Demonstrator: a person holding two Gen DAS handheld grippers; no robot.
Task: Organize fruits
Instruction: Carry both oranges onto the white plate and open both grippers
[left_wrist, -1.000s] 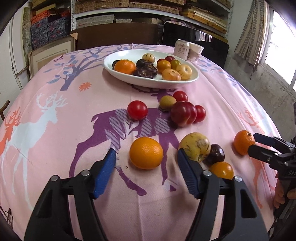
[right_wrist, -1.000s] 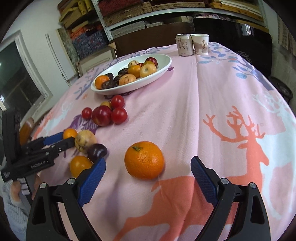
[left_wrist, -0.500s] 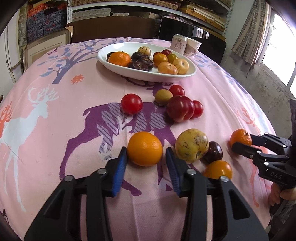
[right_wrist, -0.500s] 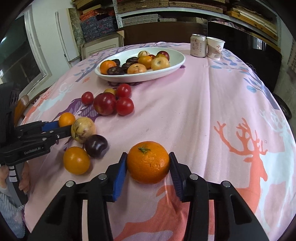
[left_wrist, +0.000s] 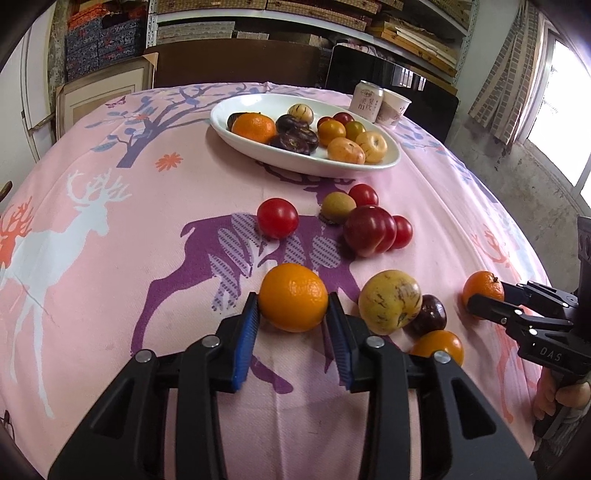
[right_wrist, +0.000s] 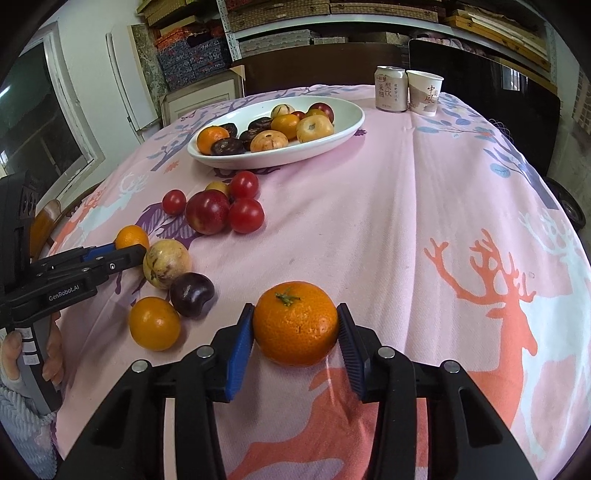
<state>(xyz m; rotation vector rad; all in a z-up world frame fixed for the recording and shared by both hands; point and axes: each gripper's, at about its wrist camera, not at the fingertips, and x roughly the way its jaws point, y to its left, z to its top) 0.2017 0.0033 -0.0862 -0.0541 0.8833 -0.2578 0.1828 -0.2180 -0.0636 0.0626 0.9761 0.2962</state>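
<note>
Left wrist view: left claw (left_wrist: 292, 316), black frame w/ ribbed blue pads, pinches a smooth glossy orange (left_wrist: 293, 297) resting on the worktop (left_wrist: 110, 258), which is draped in soft pink cloth w/ deer print. Just right of it: a mottled yellow round fruit (left_wrist: 390, 301), touching a dark glossy plum (left_wrist: 430, 313); a small orange fruit (left_wrist: 439, 345) near the front. Further back, a red cluster round a large dark-red fruit (left_wrist: 367, 230). Oval white glazed dish (left_wrist: 391, 162) at the rear, partly filled w/ mixed fruit. Right edge: right claw (left_wrist: 484, 301) seen side-on, closed on a mandarin (left_wrist: 482, 291).

Right wrist view: right claw (right_wrist: 295, 334) grips the pebbly-skinned mandarin (right_wrist: 295, 323), green stem up, sitting on the cloth. This view alone shows the stem and skin dimples, plus print on the can (right_wrist: 390, 88) and paper cup (right_wrist: 424, 92). Left claw (right_wrist: 129, 247) enters from the left, nipping its orange (right_wrist: 132, 237); fingers (right_wrist: 48, 347) on the handle.
</note>
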